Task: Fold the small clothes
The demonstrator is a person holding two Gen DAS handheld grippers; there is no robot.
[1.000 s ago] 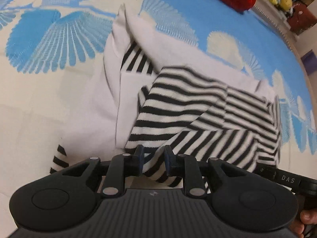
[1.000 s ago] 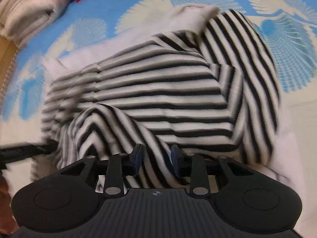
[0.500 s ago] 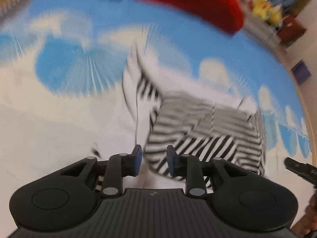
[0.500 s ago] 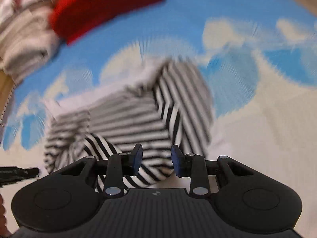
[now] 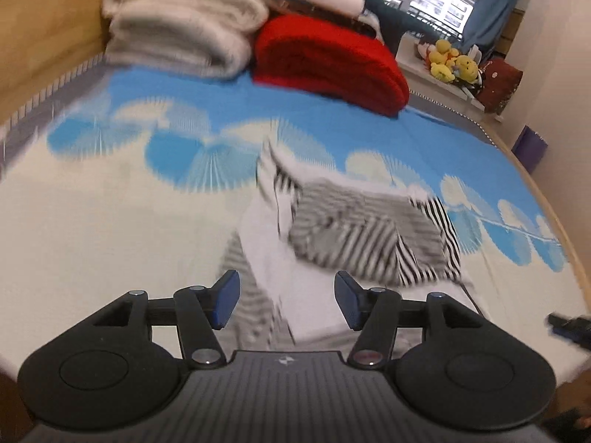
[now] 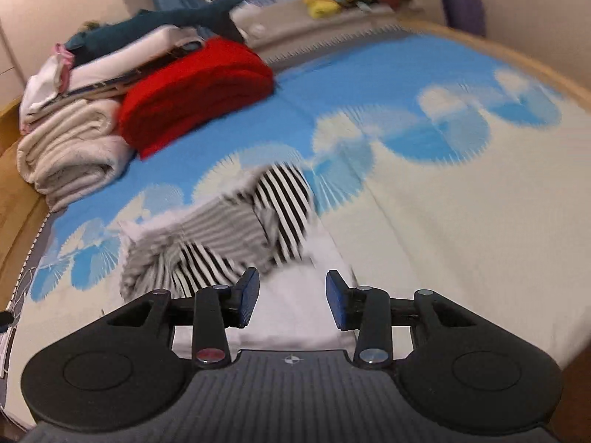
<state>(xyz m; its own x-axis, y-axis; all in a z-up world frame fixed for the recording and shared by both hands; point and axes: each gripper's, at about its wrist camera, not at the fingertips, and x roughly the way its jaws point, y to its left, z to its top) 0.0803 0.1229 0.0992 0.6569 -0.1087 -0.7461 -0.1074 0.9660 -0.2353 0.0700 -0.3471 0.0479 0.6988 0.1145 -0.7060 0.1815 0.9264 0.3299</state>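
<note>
A small black-and-white striped garment with white parts [image 5: 354,236] lies partly folded on the bed, blurred in both views; it also shows in the right wrist view [image 6: 229,236]. My left gripper [image 5: 286,304] is open and empty, raised above the garment's near white edge. My right gripper [image 6: 291,301] is open and empty, also raised above the near edge of the garment. The tip of the right gripper shows at the right edge of the left wrist view [image 5: 570,326].
The bed cover [image 5: 110,221] is cream with blue fan patterns. A folded red blanket [image 5: 328,62] and rolled white towels [image 5: 177,40] lie at the head of the bed. Yellow plush toys [image 5: 448,64] sit on a sill beyond. The wooden bed edge [image 6: 517,55] runs along the side.
Both grippers have let go of the striped garment, opened, and pulled back and up from it. The garment now lies on the bed, farther away in both views.
</note>
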